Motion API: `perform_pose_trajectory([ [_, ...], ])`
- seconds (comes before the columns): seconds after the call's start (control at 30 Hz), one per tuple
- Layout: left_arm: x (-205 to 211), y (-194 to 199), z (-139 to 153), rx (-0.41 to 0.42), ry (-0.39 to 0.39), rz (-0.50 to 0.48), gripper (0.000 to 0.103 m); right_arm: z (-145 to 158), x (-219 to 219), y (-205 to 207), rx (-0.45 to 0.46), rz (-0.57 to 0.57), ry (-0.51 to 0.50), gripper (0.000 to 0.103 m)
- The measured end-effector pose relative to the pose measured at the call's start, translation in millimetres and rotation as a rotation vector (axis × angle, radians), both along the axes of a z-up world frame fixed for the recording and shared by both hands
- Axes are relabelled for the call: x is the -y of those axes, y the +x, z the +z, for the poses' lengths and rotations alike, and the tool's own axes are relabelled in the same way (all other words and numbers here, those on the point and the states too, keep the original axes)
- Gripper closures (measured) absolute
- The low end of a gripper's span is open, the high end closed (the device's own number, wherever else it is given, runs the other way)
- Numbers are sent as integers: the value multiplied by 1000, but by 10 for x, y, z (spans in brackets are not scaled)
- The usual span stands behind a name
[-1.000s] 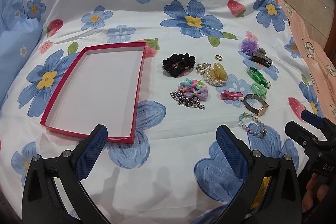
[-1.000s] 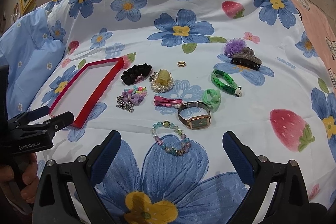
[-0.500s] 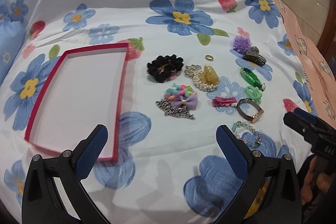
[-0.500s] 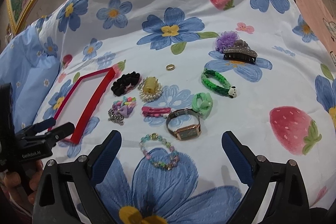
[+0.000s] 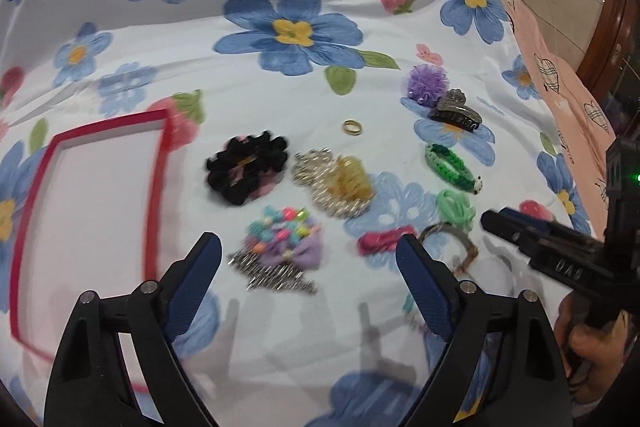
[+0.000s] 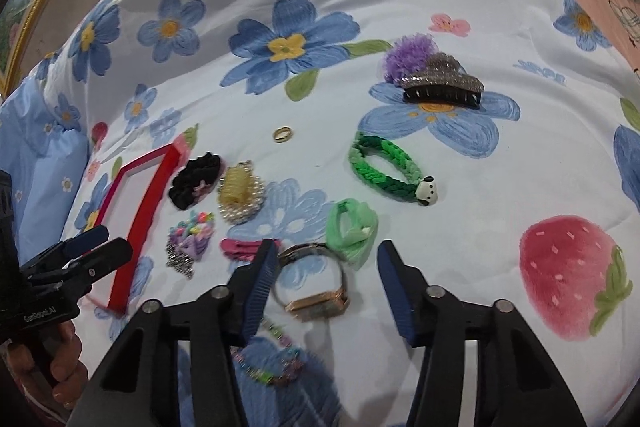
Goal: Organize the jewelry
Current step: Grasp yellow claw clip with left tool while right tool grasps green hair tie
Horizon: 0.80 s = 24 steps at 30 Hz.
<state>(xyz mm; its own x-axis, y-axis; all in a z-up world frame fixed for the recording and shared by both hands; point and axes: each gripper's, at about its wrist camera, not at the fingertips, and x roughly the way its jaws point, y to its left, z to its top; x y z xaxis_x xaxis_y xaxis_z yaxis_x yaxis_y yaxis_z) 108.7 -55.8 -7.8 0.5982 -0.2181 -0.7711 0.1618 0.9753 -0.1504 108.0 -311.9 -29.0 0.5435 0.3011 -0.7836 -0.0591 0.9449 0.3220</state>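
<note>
Flowered bedding (image 6: 460, 187), white with big blue blooms and strawberries, covers the bed where everything is laid out. At the left sits a shallow red-rimmed box (image 5: 158, 187), nothing in it yet, and to its right the jewelry lies scattered: a black scrunchie (image 5: 248, 169), a pearl piece with an amber clip (image 5: 340, 183), a gold ring (image 6: 283, 134), a green braided bracelet (image 6: 384, 169), a rhinestone claw clip (image 6: 440, 85) touching a purple pompom (image 6: 408, 55). The right gripper (image 6: 324, 267) hangs low over a rose-gold wristwatch (image 6: 316, 291), fingers spread apart with the watch lying between them, nothing gripped; a beaded bracelet (image 6: 272, 363) lies just nearer, under the tool. The left gripper (image 5: 308, 259) hovers over a silver chain (image 5: 272, 271) and a lilac bow with bright beads (image 5: 288, 239), its fingers open too. I'd say sorting has barely begun, the first pick lined up. Next it calls for dropping onto the watch, pinching its band, and carrying it to the box.
</note>
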Motion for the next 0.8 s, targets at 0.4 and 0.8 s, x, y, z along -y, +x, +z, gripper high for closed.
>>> perform_pose_trajectory([
  [0.4, 430, 753, -342, -127, -57, -83, 47, -322, 34, 296, -81, 6, 22, 67],
  [0.8, 371, 784, -483, -153, -93, -91, 78, -379, -16, 336, -72, 17, 21, 88],
])
